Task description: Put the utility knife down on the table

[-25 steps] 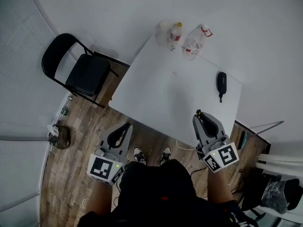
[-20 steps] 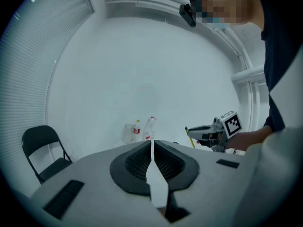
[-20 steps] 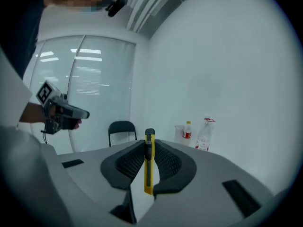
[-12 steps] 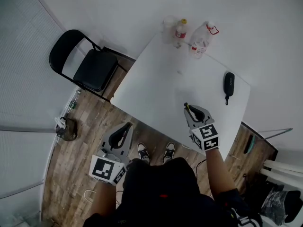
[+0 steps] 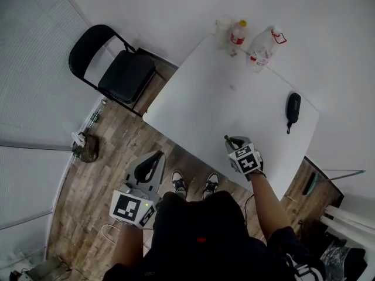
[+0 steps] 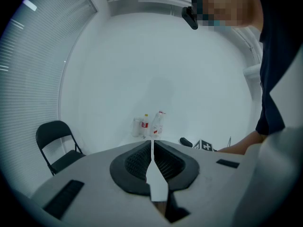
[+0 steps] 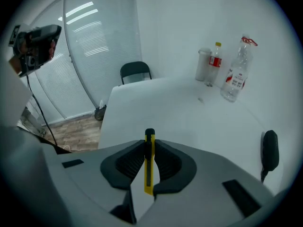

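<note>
A yellow utility knife (image 7: 149, 162) with a black tip is clamped upright between the jaws of my right gripper (image 7: 149, 150). In the head view that gripper (image 5: 233, 143) hangs over the near part of the white table (image 5: 205, 104), with the knife's (image 5: 227, 139) dark end poking out toward the table's middle. My left gripper (image 5: 147, 167) is held low over the wooden floor, off the table's near left corner. Its jaws are pressed together with nothing between them (image 6: 152, 148).
At the table's far end stand a clear cup (image 5: 223, 29), a small red-labelled bottle (image 5: 237, 34) and a large clear bottle (image 5: 265, 47). A black case (image 5: 292, 108) lies near the right edge. A black folding chair (image 5: 120, 69) stands left of the table.
My right gripper has moved forward and left, from beyond the table's near right corner to over its near part, still holding the knife. The left gripper has stayed where it was.
</note>
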Demonstrator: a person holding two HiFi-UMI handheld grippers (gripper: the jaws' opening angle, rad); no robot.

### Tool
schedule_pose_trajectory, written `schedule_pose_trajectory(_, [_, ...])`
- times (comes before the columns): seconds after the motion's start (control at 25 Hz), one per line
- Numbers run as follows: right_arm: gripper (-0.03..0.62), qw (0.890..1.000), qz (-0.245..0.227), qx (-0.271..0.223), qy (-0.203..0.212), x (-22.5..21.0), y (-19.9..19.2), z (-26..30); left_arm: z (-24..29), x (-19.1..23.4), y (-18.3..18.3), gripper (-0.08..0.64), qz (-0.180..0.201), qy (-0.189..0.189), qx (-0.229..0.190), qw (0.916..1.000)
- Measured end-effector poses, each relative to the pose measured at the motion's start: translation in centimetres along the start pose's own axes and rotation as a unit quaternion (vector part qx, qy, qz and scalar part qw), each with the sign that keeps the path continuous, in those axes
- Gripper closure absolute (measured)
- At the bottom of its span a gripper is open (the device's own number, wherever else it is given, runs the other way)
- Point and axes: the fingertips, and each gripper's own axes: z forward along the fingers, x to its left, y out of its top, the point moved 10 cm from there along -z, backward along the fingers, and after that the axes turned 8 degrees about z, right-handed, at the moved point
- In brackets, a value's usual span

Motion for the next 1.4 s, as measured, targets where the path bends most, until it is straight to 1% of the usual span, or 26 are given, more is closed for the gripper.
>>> schedule_pose_trajectory(0.2, [0.517,0.999,-0.013,0.041,-0.013,0.2,-0.7,1.8,0.4,0.4,-0.1,0.523,-0.002,-0.007,0.001,1.0000])
schedule_pose_trajectory(0.52, [0.517,0.996,-0.012,0.087,-0.017,0.4,-1.7,3.2,0.5,1.3,-0.3,0.523,-0.001,-0.013,0.008,0.9999])
schedule_pose_trajectory(0.68, [0.517,0.995,-0.008,0.094,-0.022,0.5,-1.9,3.5,0.3,2.0,-0.3,0.523,-0.002,-0.011,0.007,0.9999])
schedule_pose_trajectory(0.96, [0.508,0.996,-0.012,0.089,-0.028,0.4,-1.9,3.4,0.2,2.4,-0.5,0.523,-0.004,-0.009,0.008,0.9999])
schedule_pose_trajectory(1.0, [0.493,0.996,-0.013,0.085,-0.031,0.5,-1.7,3.3,0.2,2.4,-0.5,0.523,-0.004,-0.009,0.007,0.9999])
schedule_pose_trajectory(1.08, [0.484,0.997,-0.013,0.070,-0.037,0.6,-1.3,2.8,0.2,2.4,-0.3,0.523,-0.003,-0.011,0.005,0.9999])
schedule_pose_trajectory(1.16, [0.480,0.998,-0.006,0.042,-0.041,0.8,-0.6,1.7,0.1,2.4,-0.2,0.523,-0.002,-0.013,0.002,0.9999])
schedule_pose_trajectory(1.24, [0.482,0.999,0.007,-0.008,-0.048,0.9,0.7,-0.1,0.1,2.3,0.0,0.523,0.000,-0.016,-0.003,0.9999])
schedule_pose_trajectory(1.32, [0.484,0.996,0.018,-0.064,-0.055,1.0,2.0,-2.3,0.0,2.3,0.3,0.523,0.003,-0.019,-0.009,0.9998])
schedule_pose_trajectory(1.4, [0.515,0.991,0.026,-0.116,-0.060,1.2,3.1,-4.7,0.0,2.2,0.8,0.523,0.006,-0.024,-0.016,0.9996])
